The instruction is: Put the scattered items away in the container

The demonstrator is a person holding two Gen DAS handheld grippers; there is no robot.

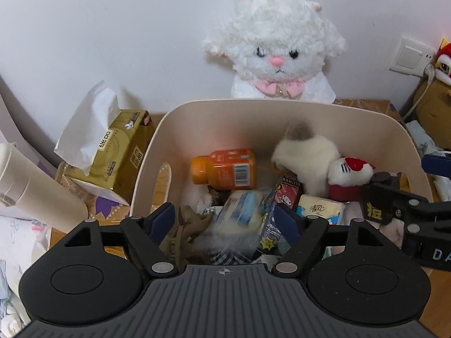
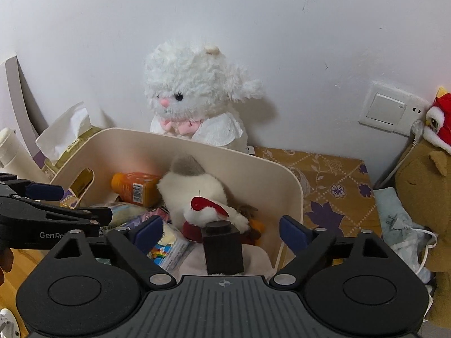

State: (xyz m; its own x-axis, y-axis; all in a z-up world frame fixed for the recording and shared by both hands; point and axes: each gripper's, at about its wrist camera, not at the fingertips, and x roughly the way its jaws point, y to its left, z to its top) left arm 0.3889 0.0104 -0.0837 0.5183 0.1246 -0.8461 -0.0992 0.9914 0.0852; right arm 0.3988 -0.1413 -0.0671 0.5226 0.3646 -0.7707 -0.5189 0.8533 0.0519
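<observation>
A beige plastic bin [image 1: 366,121] [image 2: 293,180] holds an orange bottle [image 1: 225,169] [image 2: 135,187], a cream plush toy [image 1: 310,155] [image 2: 197,191], a white and red plush [image 1: 349,171] [image 2: 214,211], tissue packs [image 1: 321,208] and a blurred plastic packet [image 1: 242,211]. My left gripper [image 1: 225,219] is open above the bin, over the packet, touching nothing. My right gripper [image 2: 222,232] is open over the bin's right side. A dark brown bottle [image 2: 224,249] [image 1: 376,200] stands between its fingers, apart from both pads.
A large white plush lamb [image 1: 276,48] [image 2: 194,98] sits against the wall behind the bin. A gold tissue box [image 1: 112,152] and a white flask [image 1: 31,186] are left of the bin. A brown plush [image 2: 422,197], cables and cloth lie right.
</observation>
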